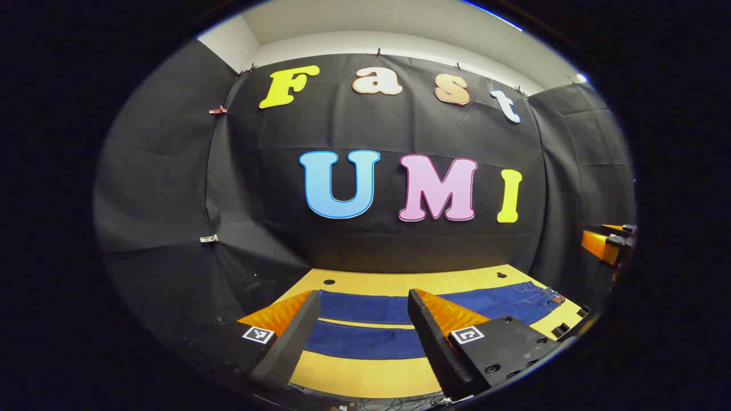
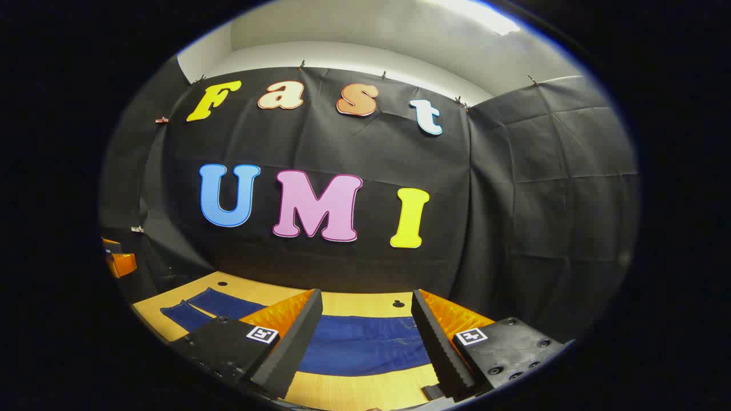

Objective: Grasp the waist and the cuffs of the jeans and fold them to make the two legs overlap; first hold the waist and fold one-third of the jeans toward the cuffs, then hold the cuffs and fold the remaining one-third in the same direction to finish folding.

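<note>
Jeans (image 1: pixel 365 322): lying flat and unfolded across the yellow wooden table (image 1: pixel 365 374), both legs stretching side by side with a thin strip of tabletop showing between them.
Cuffs (image 2: pixel 185 313): sitting at the left end in the right gripper view, the two leg ends lying slightly apart.
Left gripper (image 1: pixel 360 331): hovering above the near table edge over the legs, its fingers (image 1: pixel 288 342) standing wide apart and gripping nothing, denim showing between them.
Waist (image 1: pixel 545 297): lying at the right end in the left gripper view, near the far right corner of the table, with a small brown patch showing on the band.
Right gripper (image 2: pixel 362 334): hanging above the upper part of the jeans, its fingers (image 2: pixel 434 345) spreading wide and holding nothing, not touching the cloth.
Other gripper: an orange and black part (image 1: pixel 608 242) is showing at the right edge of the left gripper view, well above the table.
</note>
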Demonstrator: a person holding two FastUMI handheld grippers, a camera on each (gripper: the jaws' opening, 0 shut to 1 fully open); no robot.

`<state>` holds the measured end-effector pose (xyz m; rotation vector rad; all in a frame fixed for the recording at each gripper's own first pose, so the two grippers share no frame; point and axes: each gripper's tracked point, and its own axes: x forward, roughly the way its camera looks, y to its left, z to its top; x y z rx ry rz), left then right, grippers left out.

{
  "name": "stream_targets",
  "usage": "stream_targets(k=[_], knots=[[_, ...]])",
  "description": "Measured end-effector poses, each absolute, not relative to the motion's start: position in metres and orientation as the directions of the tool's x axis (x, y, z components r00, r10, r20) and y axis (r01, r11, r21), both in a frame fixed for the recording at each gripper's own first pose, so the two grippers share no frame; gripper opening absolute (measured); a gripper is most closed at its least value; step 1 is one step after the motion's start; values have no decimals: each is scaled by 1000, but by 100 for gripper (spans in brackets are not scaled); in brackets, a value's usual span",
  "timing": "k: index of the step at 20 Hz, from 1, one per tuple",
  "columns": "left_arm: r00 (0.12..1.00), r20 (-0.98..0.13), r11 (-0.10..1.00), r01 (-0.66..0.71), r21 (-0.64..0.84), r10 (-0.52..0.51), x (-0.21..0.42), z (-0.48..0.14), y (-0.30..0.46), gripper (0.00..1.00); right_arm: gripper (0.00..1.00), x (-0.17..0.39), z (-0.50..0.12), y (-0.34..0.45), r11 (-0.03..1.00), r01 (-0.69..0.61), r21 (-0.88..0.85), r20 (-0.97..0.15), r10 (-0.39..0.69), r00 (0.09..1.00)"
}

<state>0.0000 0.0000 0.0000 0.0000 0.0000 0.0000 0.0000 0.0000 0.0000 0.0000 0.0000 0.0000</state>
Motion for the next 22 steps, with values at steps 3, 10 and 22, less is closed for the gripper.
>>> stream_targets(k=[3,10,22], knots=[[1000,3,1000,10,-5,-10,2,1,-5,96,96,-2,3,2,1000,-3,10,5,3,1000],[997,-78,998,1,-57,-6,2,-33,1,96,96,-10,-7,-13,999,18,36,-20,-18,1000],[988,-149,999,-47,28,51,38,-68,53,96,96,-10,-27,-42,996,90,-10,-65,-90,994]])
